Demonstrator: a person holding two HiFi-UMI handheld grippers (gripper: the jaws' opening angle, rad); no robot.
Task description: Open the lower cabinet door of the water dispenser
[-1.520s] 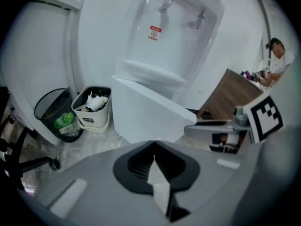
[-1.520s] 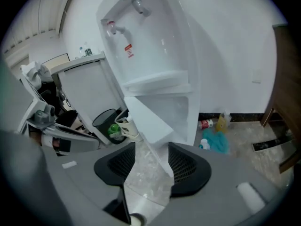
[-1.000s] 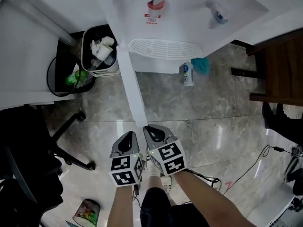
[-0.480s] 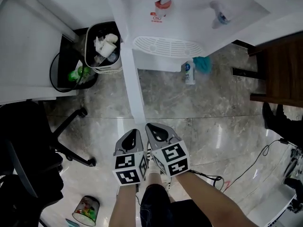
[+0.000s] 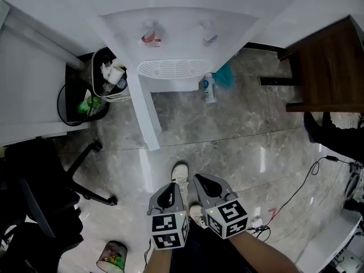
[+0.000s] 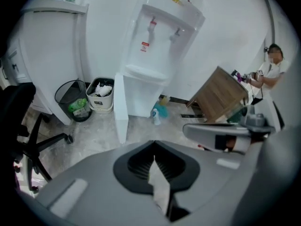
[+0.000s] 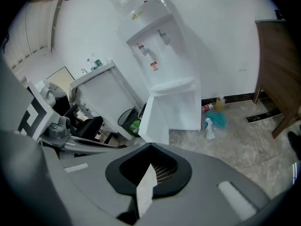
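The white water dispenser stands against the wall, and its lower cabinet door is swung out to the left, edge-on over the floor. In the left gripper view the dispenser and its open door lie far ahead; the right gripper view shows the door the same way. My left gripper and right gripper hang side by side well back from the door, above my shoes. Both have their jaws together with nothing between them, as seen at the left gripper and the right gripper.
A black wire bin and a white bin full of trash stand left of the dispenser. A spray bottle and teal cloth lie to its right. A wooden cabinet, an office chair and floor cables flank me.
Both grippers have drawn back from the open door's tip and risen, staying shut and side by side. The door stays swung out.
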